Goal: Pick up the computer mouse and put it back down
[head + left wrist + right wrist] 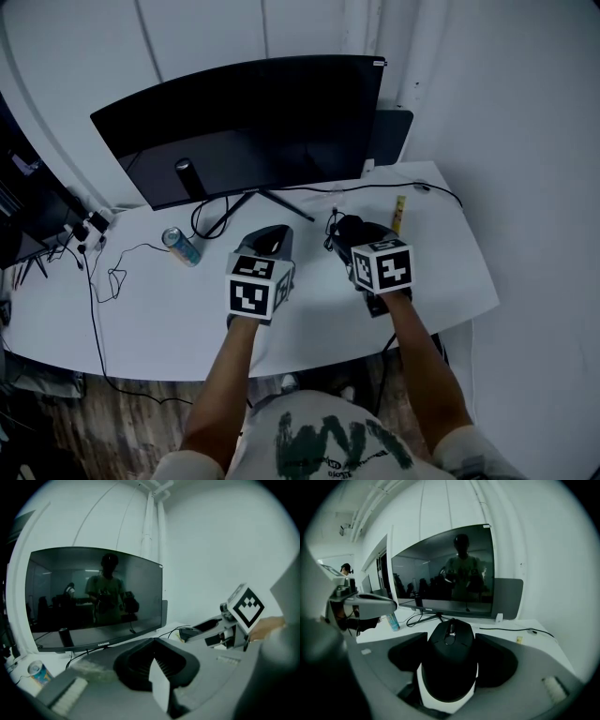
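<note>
The black computer mouse (pixel 450 663) sits between the jaws of my right gripper (pixel 451 641), which is shut on its sides and holds it above the white desk (pixel 159 319). In the head view this gripper (pixel 352 234) hangs over the desk's right half, in front of the monitor, and the mouse (pixel 343 226) shows as a dark shape at its tip. My left gripper (pixel 267 242) floats beside it on the left. Its jaws (pixel 154 658) are together, and nothing is between them. From the left gripper view the right gripper (pixel 206 630) is seen from the side.
A wide dark monitor (pixel 253 122) stands at the back of the desk on a splayed foot. A drink can (pixel 181 247) lies left of the grippers, with loose cables (pixel 112 277) further left. A small yellow item (pixel 399 214) lies to the right. A dark cylinder (pixel 186 176) stands before the screen.
</note>
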`<action>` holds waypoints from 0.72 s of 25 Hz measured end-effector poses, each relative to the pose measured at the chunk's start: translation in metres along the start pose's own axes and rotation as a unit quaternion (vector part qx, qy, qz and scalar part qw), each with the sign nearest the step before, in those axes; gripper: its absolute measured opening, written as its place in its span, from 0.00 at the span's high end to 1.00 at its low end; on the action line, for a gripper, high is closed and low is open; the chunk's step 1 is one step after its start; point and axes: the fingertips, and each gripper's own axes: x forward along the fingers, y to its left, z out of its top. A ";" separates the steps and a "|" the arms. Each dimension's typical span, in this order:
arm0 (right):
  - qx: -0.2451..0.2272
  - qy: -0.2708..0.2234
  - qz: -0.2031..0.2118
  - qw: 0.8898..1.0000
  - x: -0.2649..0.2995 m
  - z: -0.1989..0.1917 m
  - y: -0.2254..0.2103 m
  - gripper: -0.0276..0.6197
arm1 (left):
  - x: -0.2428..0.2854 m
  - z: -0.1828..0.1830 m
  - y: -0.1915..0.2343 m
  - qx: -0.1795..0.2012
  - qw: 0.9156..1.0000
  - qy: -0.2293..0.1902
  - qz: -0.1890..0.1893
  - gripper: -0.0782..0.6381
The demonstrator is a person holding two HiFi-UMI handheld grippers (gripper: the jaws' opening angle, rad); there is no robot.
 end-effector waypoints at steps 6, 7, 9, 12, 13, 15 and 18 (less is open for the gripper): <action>-0.001 -0.054 -0.005 0.999 -0.024 0.036 -0.003 0.47 | -0.007 0.008 -0.001 0.010 1.000 -0.005 0.010 0.89; 0.000 -0.061 -0.006 0.998 -0.028 0.041 -0.004 0.47 | -0.008 0.009 -0.001 0.010 1.000 -0.006 0.011 0.89; -0.002 -0.070 -0.008 0.997 -0.035 0.048 -0.007 0.47 | -0.009 0.013 -0.002 0.010 1.000 -0.009 0.012 0.89; -0.006 -0.079 -0.011 0.997 -0.040 0.056 -0.010 0.47 | -0.010 0.019 -0.002 0.011 1.000 -0.014 0.015 0.89; -0.007 -0.081 -0.011 0.997 -0.042 0.058 -0.010 0.47 | -0.010 0.019 -0.001 0.012 1.000 -0.013 0.016 0.89; -0.008 -0.084 -0.012 0.996 -0.044 0.060 -0.010 0.47 | -0.011 0.019 0.000 0.012 1.000 -0.013 0.017 0.89; -0.012 -0.085 -0.014 0.996 -0.046 0.062 -0.009 0.47 | -0.013 0.021 0.000 0.013 1.000 -0.015 0.017 0.89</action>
